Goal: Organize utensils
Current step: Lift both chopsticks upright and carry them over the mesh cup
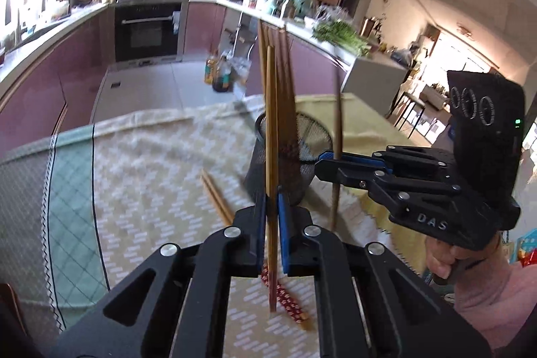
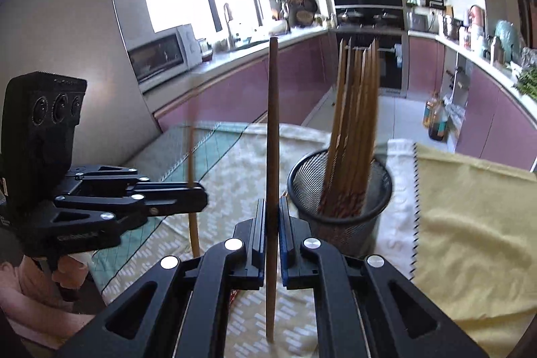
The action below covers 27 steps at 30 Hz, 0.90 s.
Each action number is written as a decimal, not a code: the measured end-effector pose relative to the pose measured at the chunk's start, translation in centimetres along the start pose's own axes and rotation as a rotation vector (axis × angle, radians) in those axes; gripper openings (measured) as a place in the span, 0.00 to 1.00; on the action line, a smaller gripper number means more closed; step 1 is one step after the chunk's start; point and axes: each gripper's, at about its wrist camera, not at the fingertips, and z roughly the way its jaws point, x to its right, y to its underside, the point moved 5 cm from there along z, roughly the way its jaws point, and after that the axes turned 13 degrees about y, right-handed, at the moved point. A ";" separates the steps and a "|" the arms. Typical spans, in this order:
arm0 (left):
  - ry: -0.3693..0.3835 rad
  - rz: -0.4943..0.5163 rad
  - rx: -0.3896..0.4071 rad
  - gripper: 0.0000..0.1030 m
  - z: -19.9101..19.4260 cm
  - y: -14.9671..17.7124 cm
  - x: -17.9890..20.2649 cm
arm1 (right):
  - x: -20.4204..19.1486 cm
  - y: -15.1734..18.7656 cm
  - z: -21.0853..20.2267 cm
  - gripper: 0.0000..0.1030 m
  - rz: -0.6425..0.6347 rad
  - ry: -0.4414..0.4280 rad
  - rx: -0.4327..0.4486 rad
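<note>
On the patterned cloth (image 1: 161, 163) covering the table, we've got a black mesh cup (image 2: 339, 220) standing upright with a bunch of brown chopsticks (image 2: 355, 123) already poking out of it, leaning a bit toward the far side.

Our left gripper (image 1: 272, 223) is clamped on a single chopstick (image 1: 271, 156), held pretty much vertical, with its lower end hanging below the pads near the cloth. The blue pads (image 1: 283, 234) squeeze it from both sides. From this view the stick sits right in front of the cup, so we can't tell how close it really is to the rim.

Our right gripper (image 2: 272, 234) is doing the same thing: closed tight on its own chopstick (image 2: 272, 123), upright, just left of the cup in its own camera. In the left wrist view that gripper comes in from the right side, its tip right beside the cup.

Still lying flat on the cloth: a loose pair of chopsticks (image 1: 216, 195) just left of the cup, and a red patterned one (image 1: 288, 301) under our left gripper. A plain yellow towel (image 2: 470, 223) is spread to the right of the cup, and there are bottles (image 1: 220, 72) on the kitchen floor further back.
</note>
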 end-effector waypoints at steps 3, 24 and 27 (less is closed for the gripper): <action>0.020 0.017 0.031 0.07 -1.3 -0.9 0.9 | 0.8 -0.6 -1.0 0.06 0.006 0.013 0.031; 0.054 0.123 0.216 0.07 -4.3 -9.3 4.4 | 2.9 -6.9 -5.8 0.06 -0.002 0.045 0.213; 0.055 0.137 0.228 0.07 -4.1 -10.1 4.7 | 3.2 -7.6 -6.1 0.06 0.002 0.054 0.230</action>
